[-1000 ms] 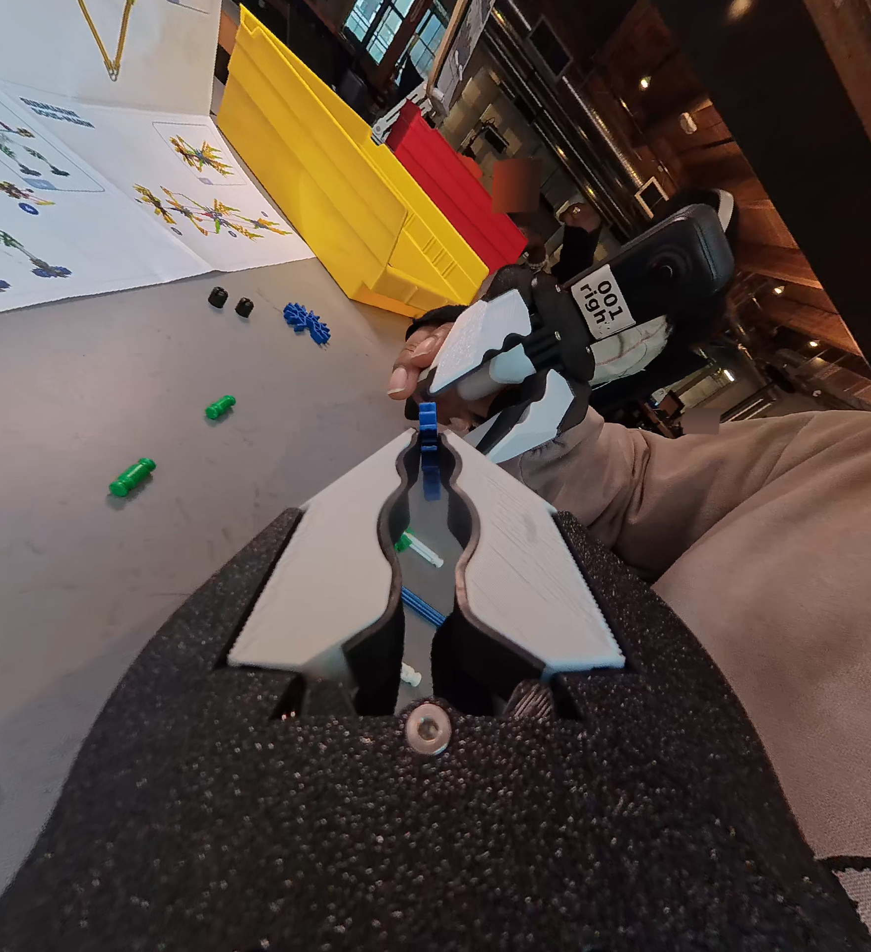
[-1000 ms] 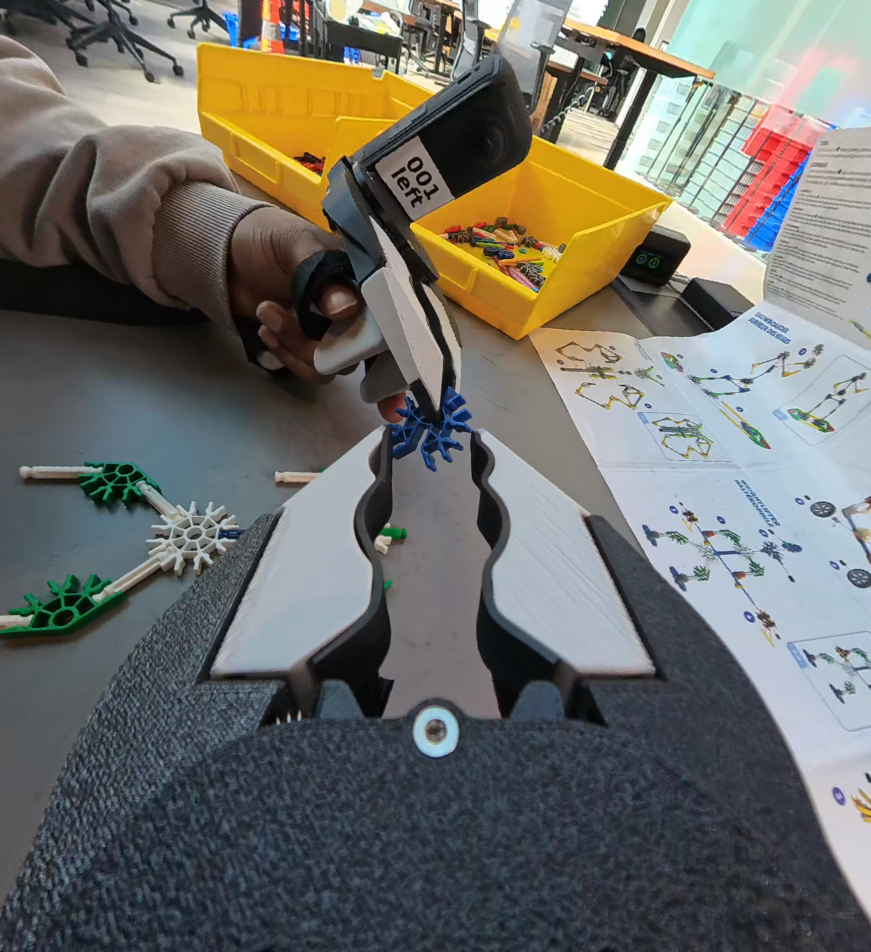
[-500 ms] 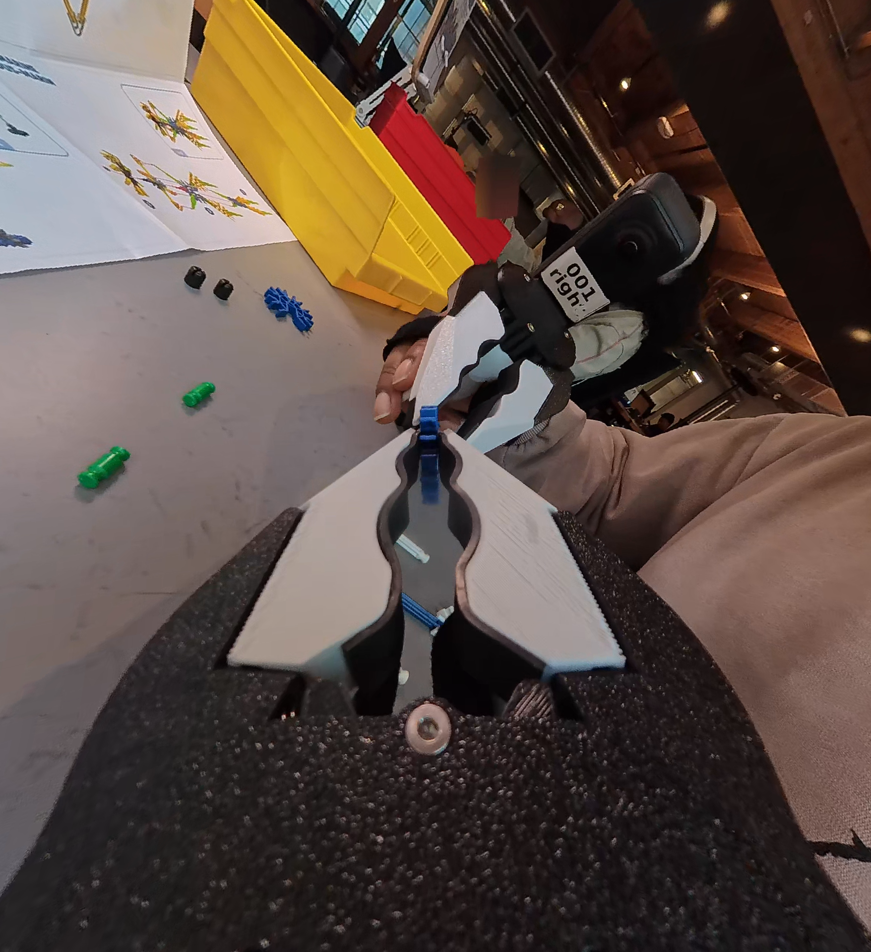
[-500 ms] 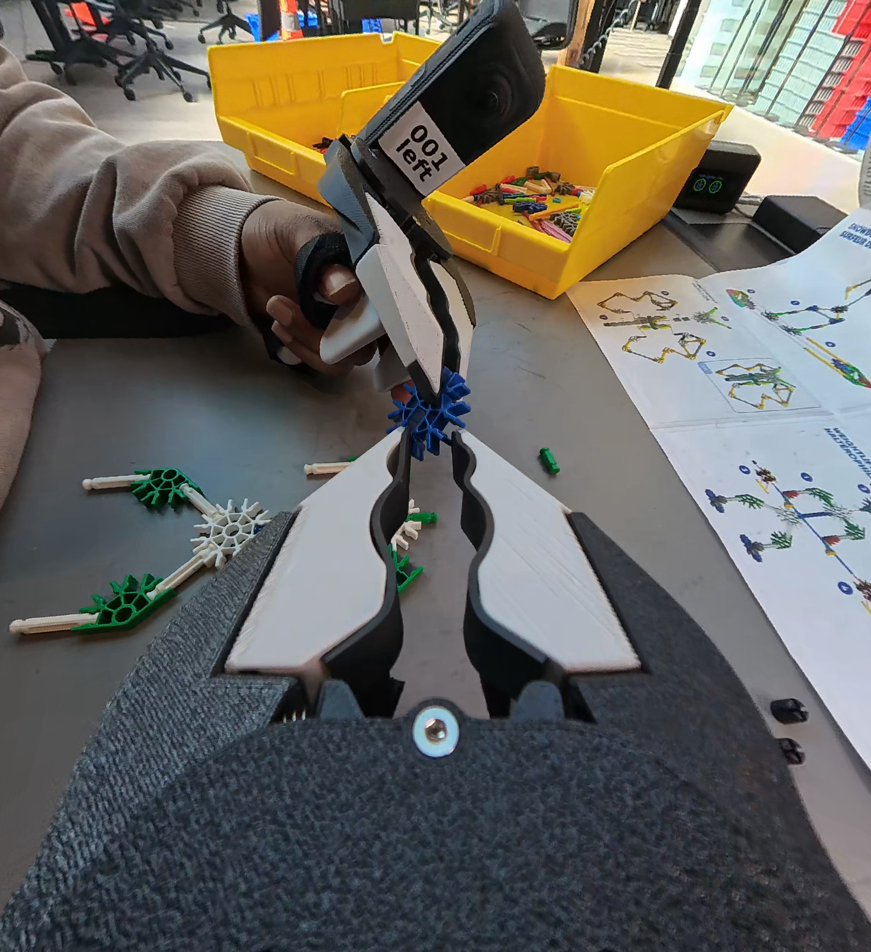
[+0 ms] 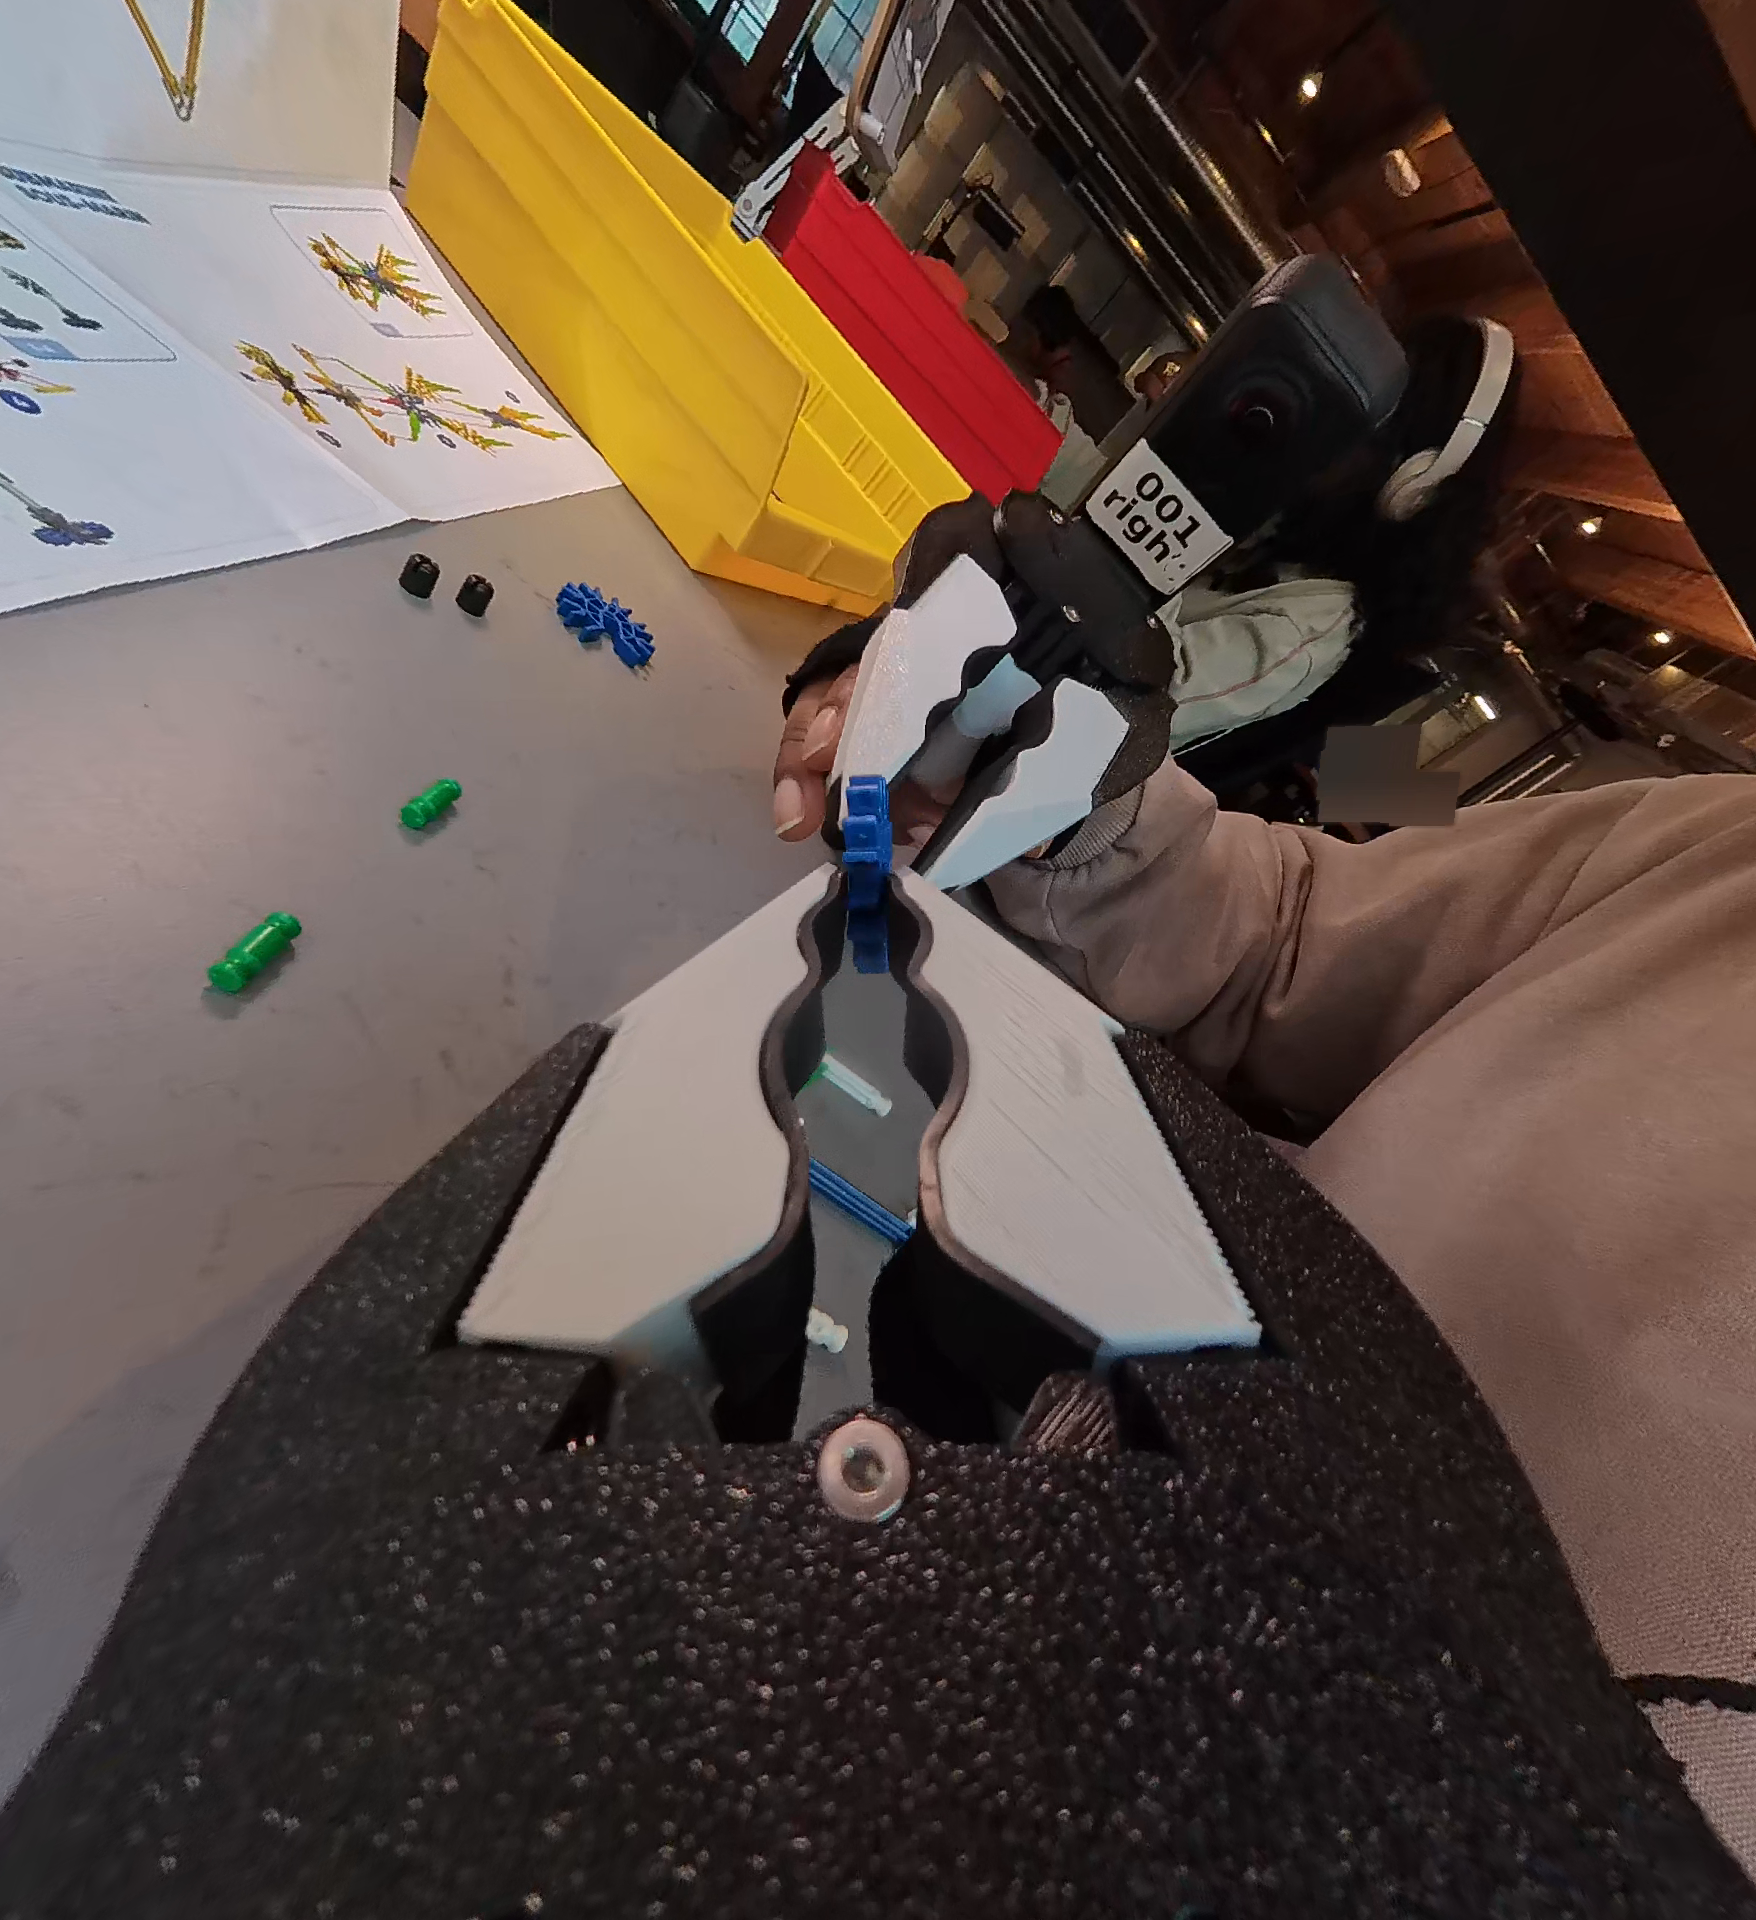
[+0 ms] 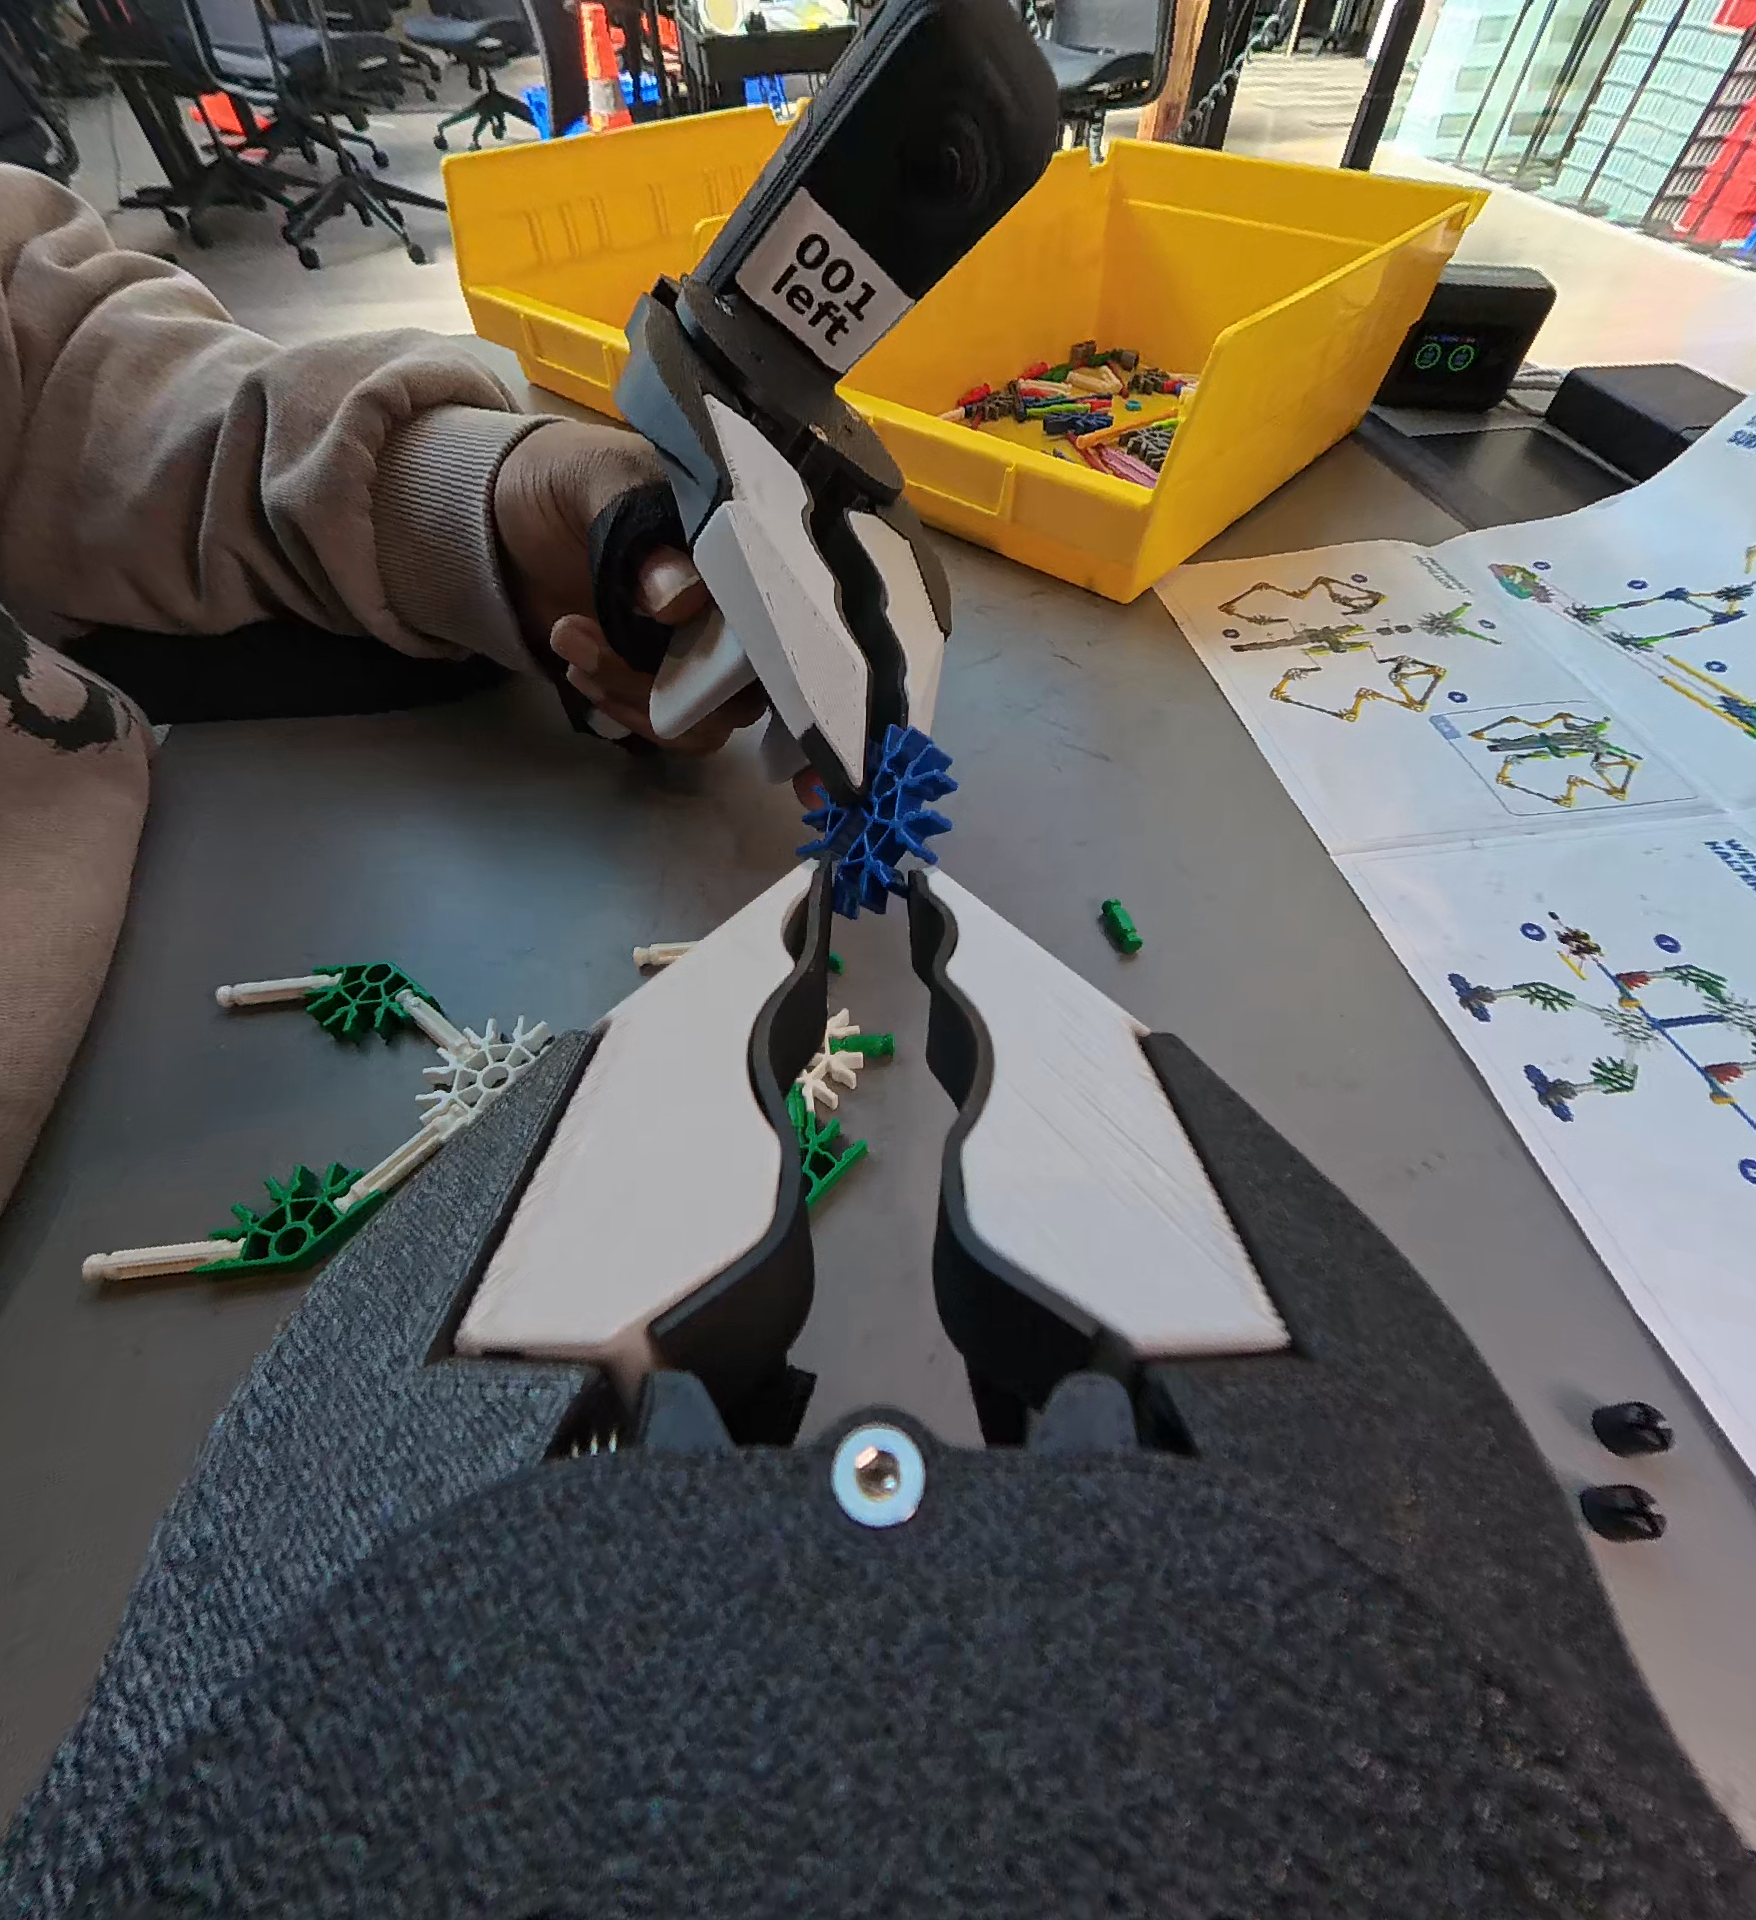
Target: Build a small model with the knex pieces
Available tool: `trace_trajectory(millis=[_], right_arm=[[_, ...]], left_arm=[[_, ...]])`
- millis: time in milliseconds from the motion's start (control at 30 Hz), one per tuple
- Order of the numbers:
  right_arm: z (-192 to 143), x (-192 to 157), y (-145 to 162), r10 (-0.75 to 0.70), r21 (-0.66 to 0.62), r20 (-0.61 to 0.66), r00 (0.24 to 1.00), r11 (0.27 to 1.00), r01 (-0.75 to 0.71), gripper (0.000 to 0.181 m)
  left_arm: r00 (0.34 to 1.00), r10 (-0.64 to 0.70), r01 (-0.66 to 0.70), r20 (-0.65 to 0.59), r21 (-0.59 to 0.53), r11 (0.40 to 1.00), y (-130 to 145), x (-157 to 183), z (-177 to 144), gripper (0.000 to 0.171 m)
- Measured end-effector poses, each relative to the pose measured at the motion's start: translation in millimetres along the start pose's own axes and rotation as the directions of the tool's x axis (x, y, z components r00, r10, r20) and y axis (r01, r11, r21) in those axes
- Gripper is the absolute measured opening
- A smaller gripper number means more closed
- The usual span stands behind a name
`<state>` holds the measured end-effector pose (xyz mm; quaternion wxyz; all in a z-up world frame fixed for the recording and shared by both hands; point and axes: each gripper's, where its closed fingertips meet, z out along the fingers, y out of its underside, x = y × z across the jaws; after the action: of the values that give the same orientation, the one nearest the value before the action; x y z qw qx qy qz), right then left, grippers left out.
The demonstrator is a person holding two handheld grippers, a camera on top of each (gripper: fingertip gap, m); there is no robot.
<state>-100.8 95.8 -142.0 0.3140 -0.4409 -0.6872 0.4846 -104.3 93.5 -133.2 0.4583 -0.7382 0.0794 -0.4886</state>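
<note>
Where the two sets of fingertips are meeting above the grey bench (image 6: 500,831), the left hand-held gripper (image 5: 863,883) is pinching a blue snowflake-shaped connector (image 5: 866,883), its fingers pressed onto the flat faces so that the disc is showing edge-on in the left wrist view, its long axis running straight out from the tips. In the right wrist view the same blue connector (image 6: 879,821) is showing its spoked face, standing nearly upright and tilted a little, with the left gripper coming down on it from above. The right hand-held gripper (image 6: 869,894) is standing spread, its fingertips flanking the lower rim of the connector; whether they are touching it cannot be told. Just below and between the right gripper's fingers, a white snowflake piece (image 6: 832,1060) and a green fan-shaped piece (image 6: 827,1153) are lying on the bench, and to the left a chain of green and white connectors on white rods (image 6: 334,1122) is lying flat. A short green peg (image 6: 1120,925) is resting just to the right of the tips, and two small black caps (image 6: 1627,1465) are sitting near the edge of the printed instruction sheet (image 6: 1580,831) that is spreading over the right side. In the left wrist view two green pegs (image 5: 253,951) are lying well apart on the bench, with another blue connector (image 5: 604,623) beyond them. Farther back, a yellow bin (image 6: 1269,343) is holding a heap of mixed coloured pieces, and a red bin (image 5: 905,312) is standing behind the yellow ones.
</note>
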Motion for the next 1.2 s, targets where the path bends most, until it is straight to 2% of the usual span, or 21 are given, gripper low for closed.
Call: trace_trajectory(millis=[200, 400, 500, 700, 933, 1067, 1200], right_arm=[[-0.6, -2.1, 5.1, -0.035, -0.030, 0.007, 0.999, 0.999, 0.035, 0.015], [-2.6, 4.2, 0.1, -0.126, -0.001, -0.057, 0.990, 0.992, 0.126, 0.051], [-0.6, 1.7, 2.4, -0.249, -0.040, -0.089, 0.964, 0.968, 0.246, 0.057], [6.4, -3.1, 14.8, -0.379, -0.136, -0.091, 0.921, 0.921, 0.365, 0.042], [8.4, -7.4, 23.3, -0.394, -0.171, -0.056, 0.917, 0.909, 0.380, 0.027], [9.5, -6.6, 27.2, -0.367, -0.185, -0.046, 0.929, 0.917, 0.353, 0.026], [9.3, 5.0, 28.4, -0.201, -0.195, -0.084, 0.976, 0.964, 0.182, 0.025]], left_arm=[[1.000, -0.008, 0.008, -0.004, -0.013, 1.000, 2.5, 1.2, 1.1, 0.004], [0.998, -0.056, 0.056, -0.018, -0.026, 0.998, 4.9, 0.0, -0.4, 0.004], [0.997, -0.071, 0.071, -0.008, -0.055, 0.996, 10.9, -2.2, 1.6, 0.004], [0.997, -0.081, 0.081, 0.002, -0.088, 0.993, 17.0, -4.2, 4.2, 0.004], [0.995, -0.101, 0.101, 0.004, -0.136, 0.986, 25.5, -4.4, 8.0, 0.004], [0.994, -0.110, 0.112, 0.021, -0.150, 0.982, 28.4, -7.3, 8.9, 0.004], [0.993, -0.095, 0.101, 0.064, -0.103, 0.989, 19.3, -15.6, 4.5, 0.005]])
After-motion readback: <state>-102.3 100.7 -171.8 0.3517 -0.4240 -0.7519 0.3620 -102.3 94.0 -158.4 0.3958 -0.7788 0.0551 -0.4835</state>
